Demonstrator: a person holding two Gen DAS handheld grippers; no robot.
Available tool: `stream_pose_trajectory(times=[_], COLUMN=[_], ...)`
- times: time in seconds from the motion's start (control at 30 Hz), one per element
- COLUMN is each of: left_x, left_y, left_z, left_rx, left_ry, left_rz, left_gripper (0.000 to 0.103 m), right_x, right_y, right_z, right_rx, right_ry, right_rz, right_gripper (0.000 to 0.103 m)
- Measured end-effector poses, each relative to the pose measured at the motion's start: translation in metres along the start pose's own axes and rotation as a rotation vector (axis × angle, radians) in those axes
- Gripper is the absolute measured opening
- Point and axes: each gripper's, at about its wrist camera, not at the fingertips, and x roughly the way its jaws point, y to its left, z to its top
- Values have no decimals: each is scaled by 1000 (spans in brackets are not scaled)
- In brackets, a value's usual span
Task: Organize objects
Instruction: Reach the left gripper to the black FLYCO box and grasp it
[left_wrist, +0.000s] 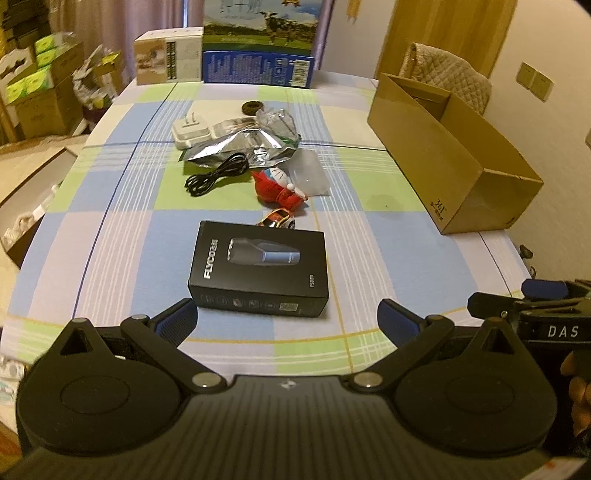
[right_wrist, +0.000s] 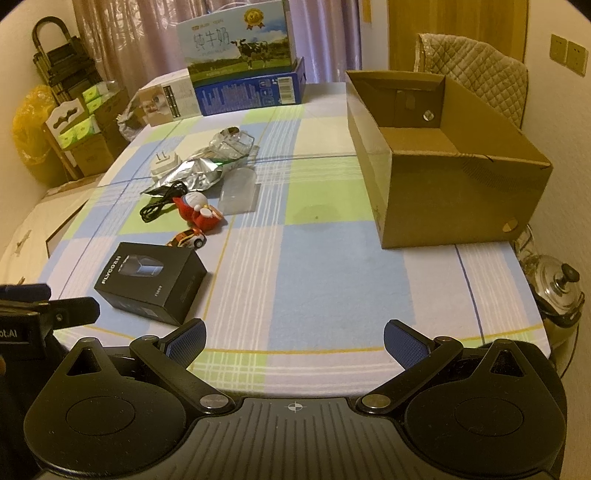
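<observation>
Clutter fills the upper centre of the left wrist view: plug (left_wrist: 190, 130) at left, foil bag (left_wrist: 243, 146), cable (left_wrist: 216, 174), red toy (left_wrist: 279, 186), toy car (left_wrist: 279, 220), with the black box (left_wrist: 260, 267) nearest, mid-frame. At upper right sits the open carton (left_wrist: 448, 162), apparently empty, though its near floor is hidden. The left gripper (left_wrist: 286, 319) has its jaws spread wide, holding nothing, lined up just short of the black box. At far right the right gripper (right_wrist: 294, 338) is likewise wide open and empty over bare cloth (right_wrist: 332, 280).

Judging by this, the black box comes first. Its long side looks about as wide as the jaw gap, so turning the wrist to span the short side would grip better; close on the side walls, lift level, then carry it right into the carton.
</observation>
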Motion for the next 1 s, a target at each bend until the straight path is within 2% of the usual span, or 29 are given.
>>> stream_pose_trajectory(times=[0.17, 0.3, 0.37, 0.43, 0.5, 0.67, 0.73, 0.83, 0.93, 1.0], left_x=[3, 10, 14, 19, 24, 45, 58, 73, 86, 95], left_y=[11, 20, 23, 23, 23, 21, 21, 22, 24, 25], left_z=[11, 22, 27, 32, 35, 43, 44, 45, 47, 48], left_rx=[56, 148, 226, 335, 424, 667, 775, 888, 979, 1011], left_ry=[16, 41, 51, 54, 55, 54, 78, 110, 127, 142], left_rz=[-35, -62, -84, -108, -131, -217, -252, -300, -349, -371], left_gripper=[102, 102, 102, 102, 102, 102, 102, 102, 102, 101], right_x=[3, 8, 15, 22, 31, 52, 61, 75, 89, 96], right_y=[4, 6, 8, 11, 15, 28, 32, 37, 42, 44], right_z=[8, 18, 22, 27, 31, 37, 40, 45, 49, 51], right_rx=[-71, -158, -213, -268, -324, -480, -532, -581, -619, -634], right_ry=[-12, -24, -19, 1, 24, 77, 92, 111, 132, 144], right_rz=[44, 92, 121, 150, 182, 265, 290, 333, 339, 353], right_gripper=[101, 100, 99, 92, 89, 87, 87, 87, 87, 87])
